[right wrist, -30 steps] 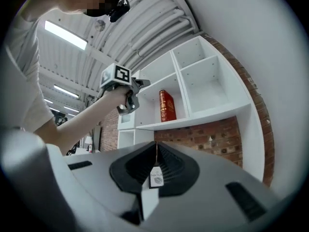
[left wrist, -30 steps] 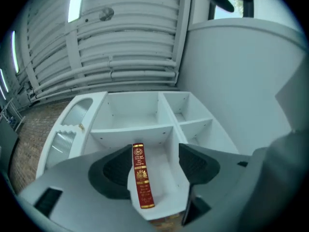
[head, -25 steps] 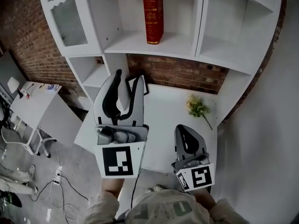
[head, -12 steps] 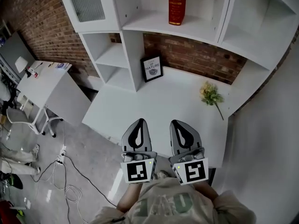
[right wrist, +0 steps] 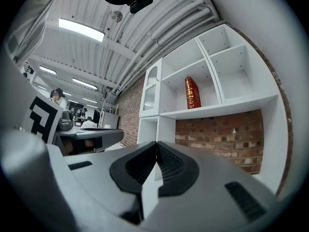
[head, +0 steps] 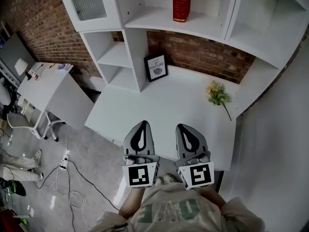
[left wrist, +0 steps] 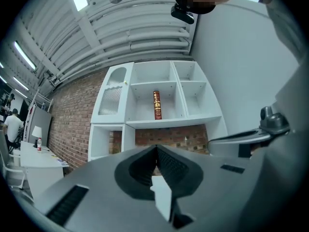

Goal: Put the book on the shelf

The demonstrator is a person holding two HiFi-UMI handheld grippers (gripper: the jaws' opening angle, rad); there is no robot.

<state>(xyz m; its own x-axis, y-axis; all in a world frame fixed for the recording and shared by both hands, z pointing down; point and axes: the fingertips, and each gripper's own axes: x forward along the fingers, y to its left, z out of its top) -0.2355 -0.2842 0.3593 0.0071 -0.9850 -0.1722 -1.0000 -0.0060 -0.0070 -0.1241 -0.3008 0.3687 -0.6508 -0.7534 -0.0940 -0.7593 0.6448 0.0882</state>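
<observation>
Book (head: 182,2) upright on far shelf (head: 159,21); left gripper (head: 141,125) pulled back near, jaws now together, empty; right gripper (head: 186,128) likewise. Placement looks done.

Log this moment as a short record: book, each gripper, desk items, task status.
book: red book upright in the middle upper compartment of the shelf unit, neither gripper on it
left gripper: shut, nothing between the jaws, at the desk's near edge
right gripper: shut, empty, beside the left one
desk items: framed picture at the back, flower sprig at the right
task status: book on shelf; looks done
</observation>
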